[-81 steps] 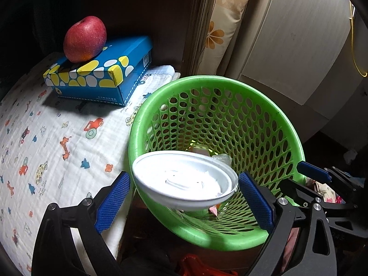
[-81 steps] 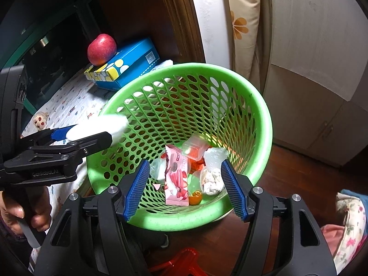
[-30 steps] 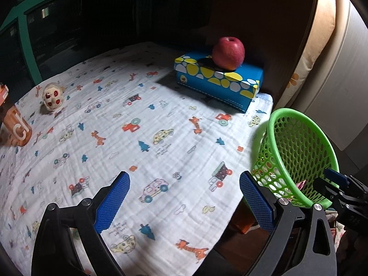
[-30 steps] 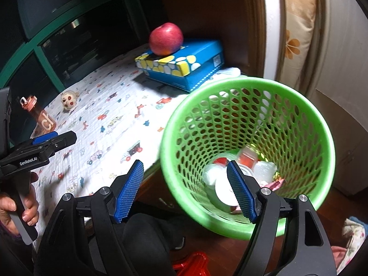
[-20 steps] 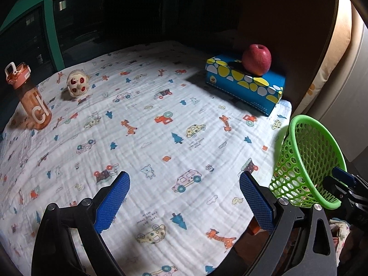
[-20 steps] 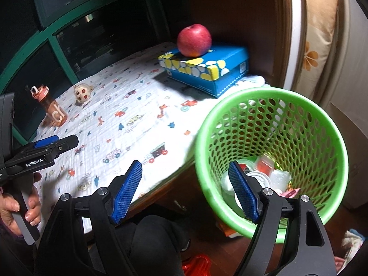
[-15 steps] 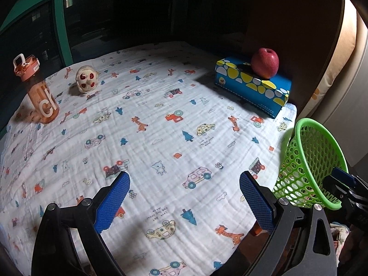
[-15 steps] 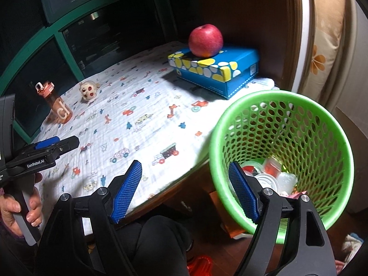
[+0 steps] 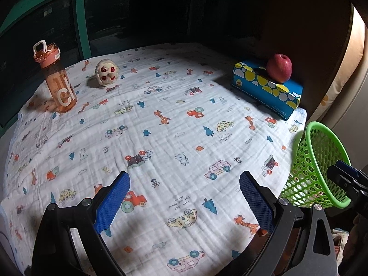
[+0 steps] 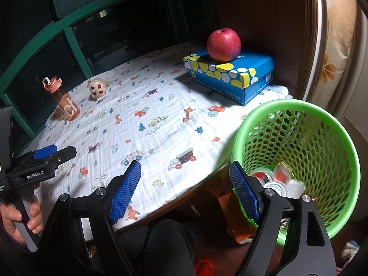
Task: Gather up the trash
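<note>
Left gripper (image 9: 184, 197) spread wide, empty, above the patterned cloth (image 9: 161, 126), right gripper (image 10: 186, 181) likewise agape, green basket (image 10: 322, 119) beside the table edge, holding what looked like wrappers and lids (image 10: 279, 184).

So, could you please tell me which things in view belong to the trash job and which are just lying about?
Job:
green basket
trash inside it
left tongs, open
right tongs, open

Lying about:
apple
blue box
orange bottle
small plush toy
printed cloth

Apple (image 10: 223, 45) on box (image 10: 230, 76); basket (image 10: 322, 119) right of table, probably floor-standing.
</note>
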The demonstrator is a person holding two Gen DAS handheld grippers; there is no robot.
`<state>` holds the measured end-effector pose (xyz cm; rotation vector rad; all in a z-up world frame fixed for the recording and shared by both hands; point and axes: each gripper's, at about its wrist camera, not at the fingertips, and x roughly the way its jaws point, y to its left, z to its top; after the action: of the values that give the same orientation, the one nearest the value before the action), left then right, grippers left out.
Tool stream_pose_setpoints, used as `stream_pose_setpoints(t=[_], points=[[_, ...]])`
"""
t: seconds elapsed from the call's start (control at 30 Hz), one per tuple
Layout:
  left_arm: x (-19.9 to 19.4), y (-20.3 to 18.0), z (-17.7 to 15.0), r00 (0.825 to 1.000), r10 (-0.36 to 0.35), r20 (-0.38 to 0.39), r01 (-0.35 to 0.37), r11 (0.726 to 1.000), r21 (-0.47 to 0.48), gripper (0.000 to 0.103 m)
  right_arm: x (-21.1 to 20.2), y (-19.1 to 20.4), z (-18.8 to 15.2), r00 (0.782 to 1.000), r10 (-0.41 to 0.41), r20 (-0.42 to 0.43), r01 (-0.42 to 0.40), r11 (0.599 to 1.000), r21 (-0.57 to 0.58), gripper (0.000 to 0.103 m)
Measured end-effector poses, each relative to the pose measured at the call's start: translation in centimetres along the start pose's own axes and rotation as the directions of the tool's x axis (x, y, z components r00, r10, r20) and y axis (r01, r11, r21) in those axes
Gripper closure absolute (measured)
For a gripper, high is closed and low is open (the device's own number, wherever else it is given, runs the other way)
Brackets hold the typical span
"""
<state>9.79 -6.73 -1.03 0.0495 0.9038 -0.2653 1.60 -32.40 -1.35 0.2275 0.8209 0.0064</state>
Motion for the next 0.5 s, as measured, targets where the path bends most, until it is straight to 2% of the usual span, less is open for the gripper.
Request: stream_pose_setpoints(t=[0.5], points=[[-1.3,2.1,-0.4,0.998,0.059,0.039,-0.056,0.997,-0.054,0.010,0.5,2.6,0.1,1.000,0.024,0.004,-0.024,0.998,-0.051,0.018]])
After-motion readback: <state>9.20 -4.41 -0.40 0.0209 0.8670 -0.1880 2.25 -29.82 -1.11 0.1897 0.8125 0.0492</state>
